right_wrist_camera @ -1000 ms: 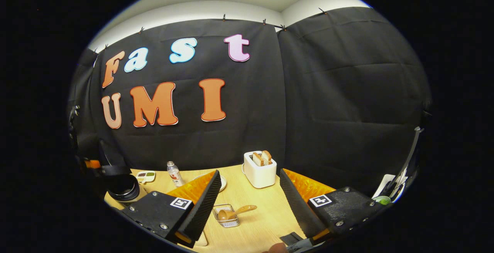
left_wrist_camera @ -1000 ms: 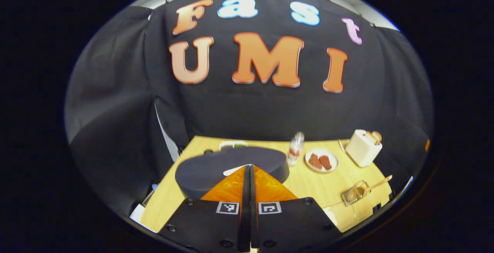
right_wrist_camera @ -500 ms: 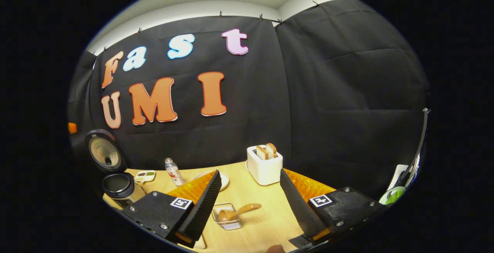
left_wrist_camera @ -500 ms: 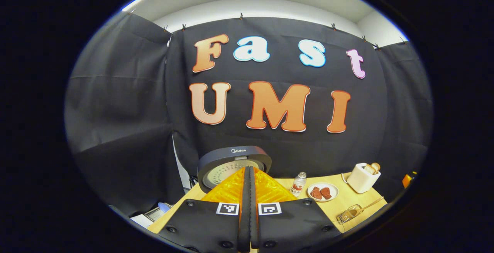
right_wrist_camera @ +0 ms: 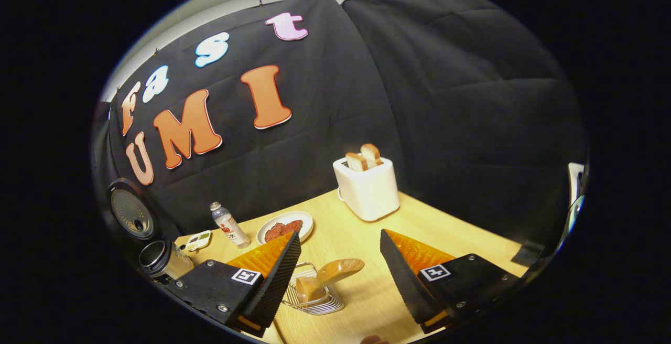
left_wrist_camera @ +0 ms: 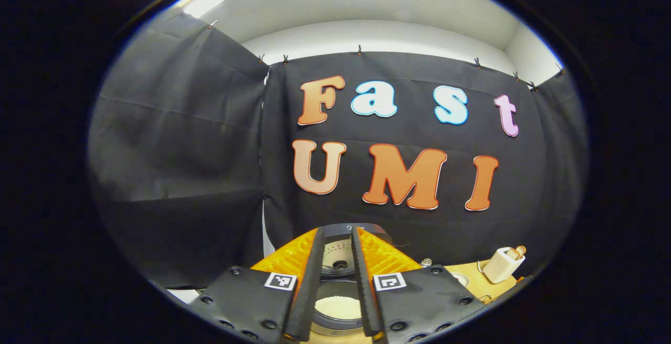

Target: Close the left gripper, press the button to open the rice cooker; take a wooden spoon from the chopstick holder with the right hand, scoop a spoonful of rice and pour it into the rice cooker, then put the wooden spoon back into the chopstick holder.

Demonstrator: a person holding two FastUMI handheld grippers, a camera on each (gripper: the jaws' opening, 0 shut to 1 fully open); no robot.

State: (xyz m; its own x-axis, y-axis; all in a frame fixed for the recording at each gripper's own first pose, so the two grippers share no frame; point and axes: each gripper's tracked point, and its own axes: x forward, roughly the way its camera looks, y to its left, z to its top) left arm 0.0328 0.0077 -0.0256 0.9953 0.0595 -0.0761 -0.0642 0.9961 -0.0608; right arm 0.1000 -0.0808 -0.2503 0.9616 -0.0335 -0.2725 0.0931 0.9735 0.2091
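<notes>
Rice cooker (left_wrist_camera: 339, 281) with lid raised, framed by the slightly parted left gripper (left_wrist_camera: 337, 239); right gripper (right_wrist_camera: 339, 239), wide open, above wooden spoon (right_wrist_camera: 335, 272) in chopstick holder (right_wrist_camera: 313, 298).

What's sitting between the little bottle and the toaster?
In the right gripper view, a plate with reddish food lies on the table between the bottle and the toaster.

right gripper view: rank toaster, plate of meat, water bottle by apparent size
1. toaster, clearly largest.
2. plate of meat.
3. water bottle, smallest, though close to the plate.
The toaster sits nearer the camera than the other two, so true sizes stay unsure.
</notes>
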